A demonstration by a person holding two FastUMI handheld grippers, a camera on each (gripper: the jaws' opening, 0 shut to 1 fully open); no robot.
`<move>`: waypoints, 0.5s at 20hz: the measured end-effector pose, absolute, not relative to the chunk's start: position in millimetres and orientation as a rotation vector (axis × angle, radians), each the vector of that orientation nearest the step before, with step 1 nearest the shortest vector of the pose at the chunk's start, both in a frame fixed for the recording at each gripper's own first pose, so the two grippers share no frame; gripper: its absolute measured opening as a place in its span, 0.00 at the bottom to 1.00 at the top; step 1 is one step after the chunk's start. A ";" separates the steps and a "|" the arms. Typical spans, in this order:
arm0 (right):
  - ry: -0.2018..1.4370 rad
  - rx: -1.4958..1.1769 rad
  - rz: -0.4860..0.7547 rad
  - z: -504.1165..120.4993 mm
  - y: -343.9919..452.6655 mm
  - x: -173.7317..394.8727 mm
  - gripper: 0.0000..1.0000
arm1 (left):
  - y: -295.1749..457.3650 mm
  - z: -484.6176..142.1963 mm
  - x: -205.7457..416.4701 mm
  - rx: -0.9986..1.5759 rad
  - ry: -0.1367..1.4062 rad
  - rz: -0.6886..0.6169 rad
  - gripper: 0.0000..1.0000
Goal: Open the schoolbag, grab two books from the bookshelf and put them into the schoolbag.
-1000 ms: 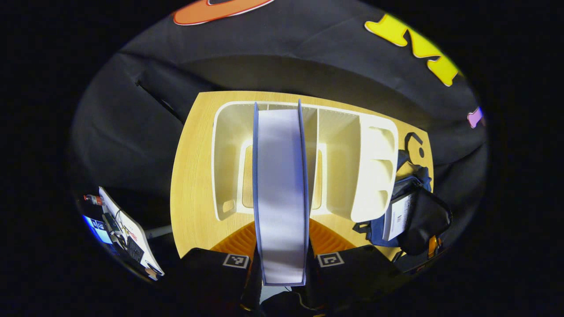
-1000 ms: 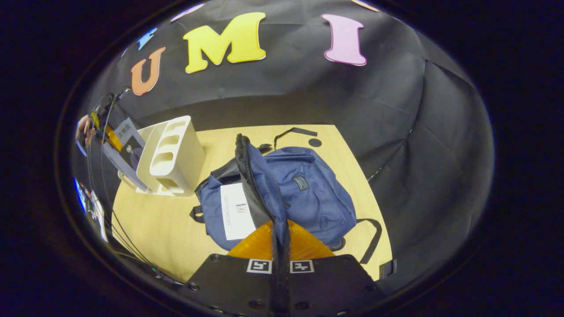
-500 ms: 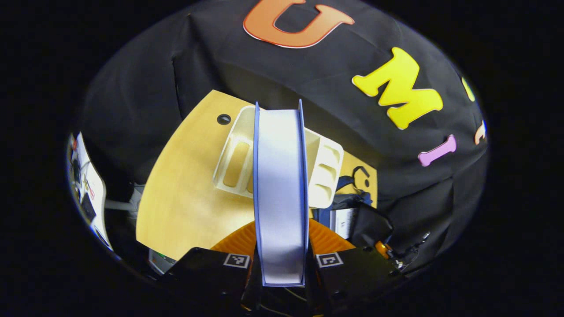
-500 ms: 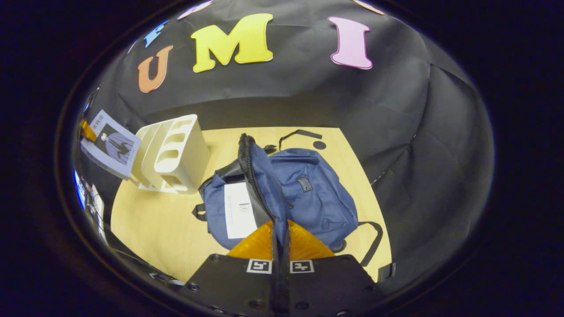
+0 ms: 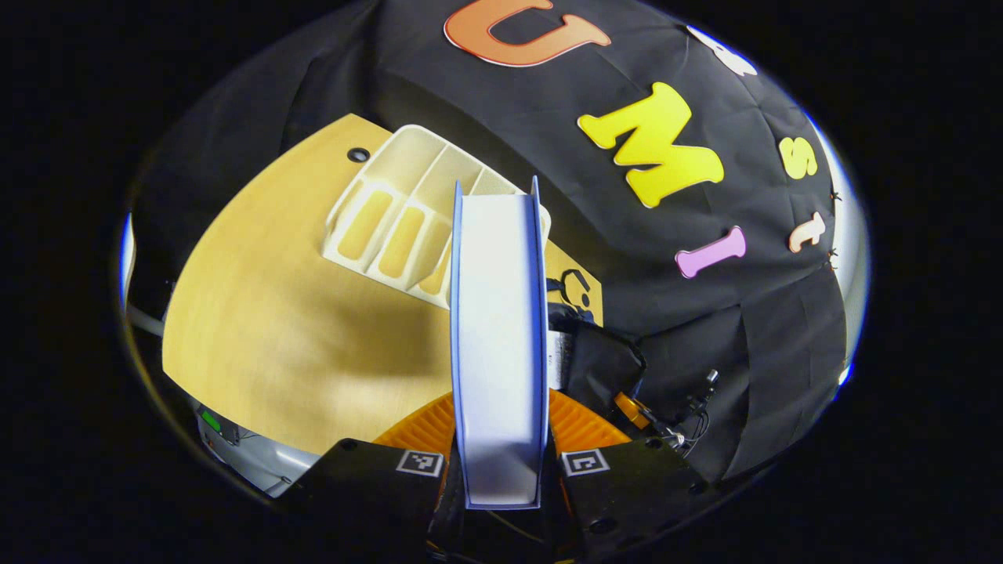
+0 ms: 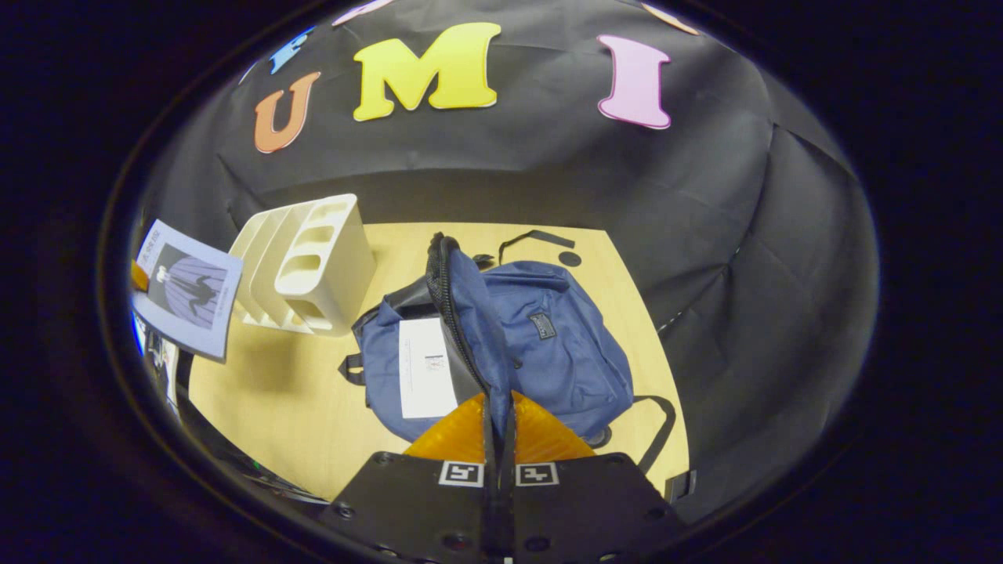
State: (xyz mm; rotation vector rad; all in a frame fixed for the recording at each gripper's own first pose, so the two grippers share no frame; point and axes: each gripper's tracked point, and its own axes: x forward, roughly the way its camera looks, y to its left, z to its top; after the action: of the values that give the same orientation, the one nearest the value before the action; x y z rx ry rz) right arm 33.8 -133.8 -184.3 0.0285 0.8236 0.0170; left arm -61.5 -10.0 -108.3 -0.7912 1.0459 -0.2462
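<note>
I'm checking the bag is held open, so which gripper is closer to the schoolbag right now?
Right. The right gripper is pinching the blue schoolbag's zippered flap, holding it up. The left gripper holds a book in the air off to the side, clear of the bag.

Bare table (image 6: pixel 266 407) between bookshelf (image 6: pixel 313 266) and schoolbag (image 6: pixel 541 345) lies open.

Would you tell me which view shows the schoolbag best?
The right gripper view: the blue schoolbag lies in full on the table, its flap pinched up by the right gripper. In the left gripper view, the held book hides most of it.
</note>
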 end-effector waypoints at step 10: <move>0.833 0.012 0.001 -183.2 -139.6 35.0 0.00 | -131.5 -156.0 -73.8 -0.884 1.067 -0.457 0.41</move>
State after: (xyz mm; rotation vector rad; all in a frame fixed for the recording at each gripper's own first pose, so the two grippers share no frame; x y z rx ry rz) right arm 35.0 -139.6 -183.2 0.0118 0.8327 0.0010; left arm -73.8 -131.5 -156.0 -0.8845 1.0667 -0.4570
